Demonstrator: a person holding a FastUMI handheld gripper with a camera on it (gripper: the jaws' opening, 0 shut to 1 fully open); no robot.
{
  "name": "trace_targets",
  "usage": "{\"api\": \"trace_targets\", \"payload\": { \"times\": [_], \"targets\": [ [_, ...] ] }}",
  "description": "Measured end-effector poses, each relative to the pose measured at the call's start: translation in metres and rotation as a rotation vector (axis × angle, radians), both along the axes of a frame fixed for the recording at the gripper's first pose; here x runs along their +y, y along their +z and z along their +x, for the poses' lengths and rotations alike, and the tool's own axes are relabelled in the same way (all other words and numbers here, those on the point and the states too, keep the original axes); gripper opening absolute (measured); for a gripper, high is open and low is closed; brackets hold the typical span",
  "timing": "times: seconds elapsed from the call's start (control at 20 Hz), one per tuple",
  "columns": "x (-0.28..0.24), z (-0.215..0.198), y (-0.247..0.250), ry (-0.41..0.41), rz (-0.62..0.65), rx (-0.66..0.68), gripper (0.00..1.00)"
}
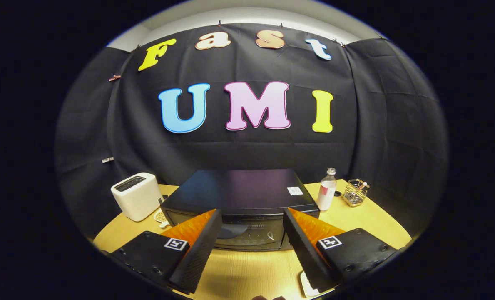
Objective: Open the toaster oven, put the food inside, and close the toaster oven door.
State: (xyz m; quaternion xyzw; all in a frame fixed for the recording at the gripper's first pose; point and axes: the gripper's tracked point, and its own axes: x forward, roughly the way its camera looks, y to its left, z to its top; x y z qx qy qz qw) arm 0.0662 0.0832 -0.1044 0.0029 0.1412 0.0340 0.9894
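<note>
A light wooden counter carries everything. A black toaster oven stands on it in the middle, its door shut. To the oven's left stands a white toaster, with a small white dish lying between the two. To the oven's right stands a clear bottle, just beside the oven's corner, and further right a wire holder. A white object lies at the near edge, partly hidden.
</note>
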Motion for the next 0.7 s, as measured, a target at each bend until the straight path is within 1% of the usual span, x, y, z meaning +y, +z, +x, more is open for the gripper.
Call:
{"api": "trace_targets", "payload": {
  "times": [0.45, 0.6, 0.7],
  "targets": [
    [0.032, 0.039, -0.046, -0.039, -0.010, 0.084, 0.98],
    [0.039, 0.044, -0.061, -0.042, -0.022, 0.116, 0.98],
    [0.041, 0.047, -0.061, -0.043, -0.021, 0.107, 0.98]
  ]
}}
